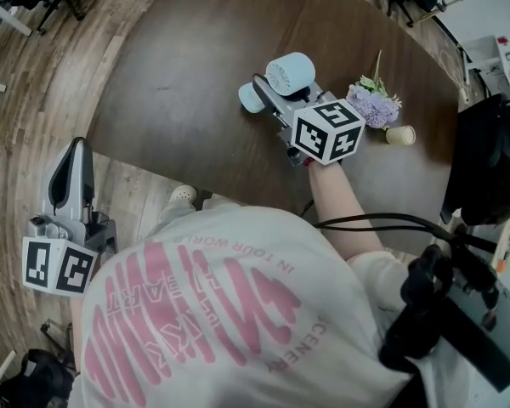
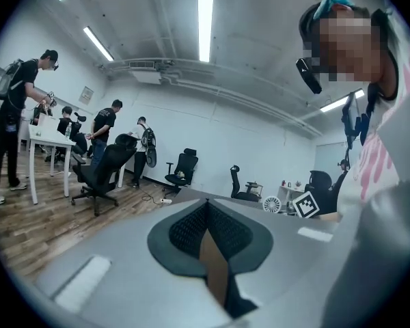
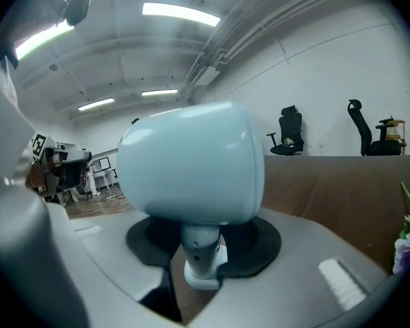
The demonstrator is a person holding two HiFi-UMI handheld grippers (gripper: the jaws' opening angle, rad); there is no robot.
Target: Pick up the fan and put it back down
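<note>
Fan pinched in the right claw over the brown surface

Head view: the right claw (image 1: 269,94) reaches over the surface (image 1: 178,100) and grips the pale blue fan (image 1: 289,72), which sits near the middle, with a bunch of flowers (image 1: 374,104) and a small cup (image 1: 400,134) off to its right (whether the fan's foot touches the wood, I cannot tell). The left claw (image 1: 71,170) hangs off the edge, above the floor (image 1: 34,83). Left gripper view: the left claw (image 2: 205,214) is pressed together with nothing in it, facing office chairs (image 2: 104,169). Right gripper view: the right claw (image 3: 203,255) pinches the fan (image 3: 191,162) by its thin stem, with the round head just above the pads (image 3: 256,241).
</note>
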